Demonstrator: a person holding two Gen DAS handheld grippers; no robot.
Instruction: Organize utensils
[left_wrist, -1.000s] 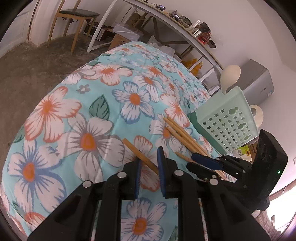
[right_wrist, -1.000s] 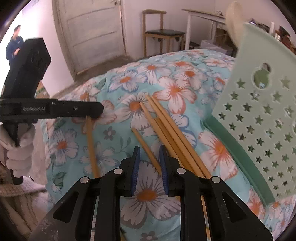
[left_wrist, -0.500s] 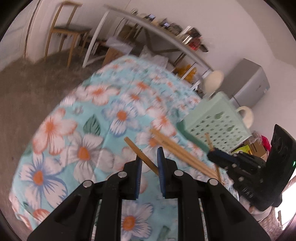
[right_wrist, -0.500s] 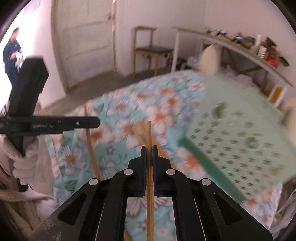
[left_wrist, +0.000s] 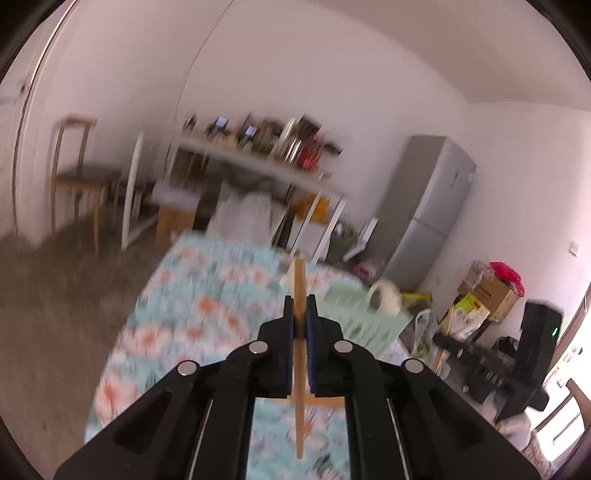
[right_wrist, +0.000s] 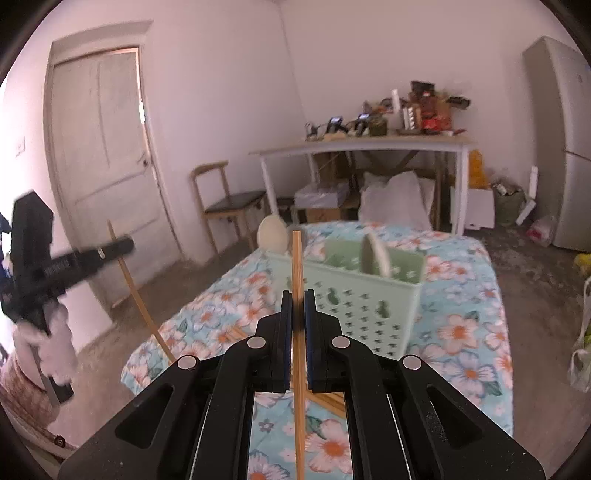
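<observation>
the bed's floral cover (right_wrist: 461, 332), pale blue with white and orange flowers, spreads out ahead of and below both claws, on a rough grey floor (right_wrist: 535, 295). past the far end of the bed stands a white table (right_wrist: 362, 147) crowded with small clutter, a wooden chair (right_wrist: 229, 206) to its left by a worn white door (right_wrist: 103, 155), and a tall grey fridge (right_wrist: 565, 147) off to the right. the mint green basket (right_wrist: 369, 306) with star-shaped holes sits on the cover just beyond the right claw's tips, pale rounded spoon heads standing up from it, and a few loose chopsticks (right_wrist: 232, 332) lie on the cover to the lower left of the tips. the right gripper (right_wrist: 297, 306) is pinched tight on one chopstick (right_wrist: 297, 258), a plain light-wood stick that runs straight up between the pads and pokes out above them, its tail trailing back under the claw. the left gripper (left_wrist: 300, 314) is clamped just as tight on a second wooden chopstick (left_wrist: 300, 280), again upright through the pads, though that view is smeared. seen from the right claw, the left one hangs off to the left above the floor in a white-gloved hand (right_wrist: 55, 343), its stick slanting down toward the bed's corner.
</observation>
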